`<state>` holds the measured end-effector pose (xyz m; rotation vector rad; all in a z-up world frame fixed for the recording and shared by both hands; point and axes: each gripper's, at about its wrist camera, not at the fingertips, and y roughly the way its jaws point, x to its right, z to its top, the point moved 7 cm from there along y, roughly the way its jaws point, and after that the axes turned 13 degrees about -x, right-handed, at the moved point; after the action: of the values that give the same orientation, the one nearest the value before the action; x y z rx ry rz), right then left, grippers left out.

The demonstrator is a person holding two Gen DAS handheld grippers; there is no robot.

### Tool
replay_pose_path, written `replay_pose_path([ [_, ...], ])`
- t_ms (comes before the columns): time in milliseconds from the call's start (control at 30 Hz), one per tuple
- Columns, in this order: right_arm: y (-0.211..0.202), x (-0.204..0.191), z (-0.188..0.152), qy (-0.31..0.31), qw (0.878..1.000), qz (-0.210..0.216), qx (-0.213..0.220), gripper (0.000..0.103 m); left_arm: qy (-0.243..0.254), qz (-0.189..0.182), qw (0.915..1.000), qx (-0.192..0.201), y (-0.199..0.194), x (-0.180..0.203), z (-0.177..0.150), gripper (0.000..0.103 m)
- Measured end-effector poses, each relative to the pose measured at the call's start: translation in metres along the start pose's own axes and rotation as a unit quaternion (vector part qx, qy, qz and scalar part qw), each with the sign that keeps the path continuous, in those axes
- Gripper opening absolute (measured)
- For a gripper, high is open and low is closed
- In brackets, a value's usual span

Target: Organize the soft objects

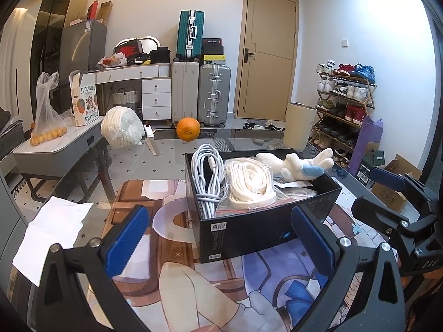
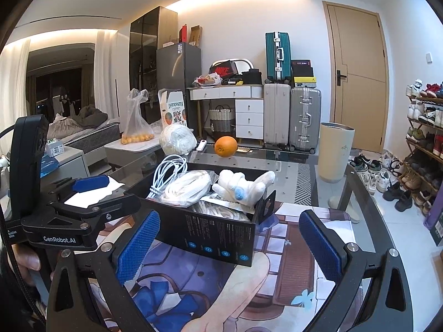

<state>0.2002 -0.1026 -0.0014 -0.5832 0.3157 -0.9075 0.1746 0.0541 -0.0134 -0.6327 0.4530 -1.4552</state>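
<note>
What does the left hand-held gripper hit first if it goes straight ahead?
Most likely the near wall of the black box, which sits right between and just beyond the left hand-held gripper. Its jaws are open and empty. Depth is unclear.

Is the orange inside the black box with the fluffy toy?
No, the orange sits on the glass table behind the black box, which holds the plush toy, rope and cable.

Home living room, suitcases (image 1: 214,102), shoe rack (image 1: 346,105), bed (image 2: 91,132), fridge (image 2: 178,69)
</note>
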Motion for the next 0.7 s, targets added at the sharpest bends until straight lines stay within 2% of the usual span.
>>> replay_pose_path([
  [700, -0.0002, 0.0004, -0.0003, 0.0, 1.0, -0.001, 0.001, 0.102, -0.003, 0.0, 1.0, 0.003, -0.0022, -0.0019, 0.0007, 0.103],
])
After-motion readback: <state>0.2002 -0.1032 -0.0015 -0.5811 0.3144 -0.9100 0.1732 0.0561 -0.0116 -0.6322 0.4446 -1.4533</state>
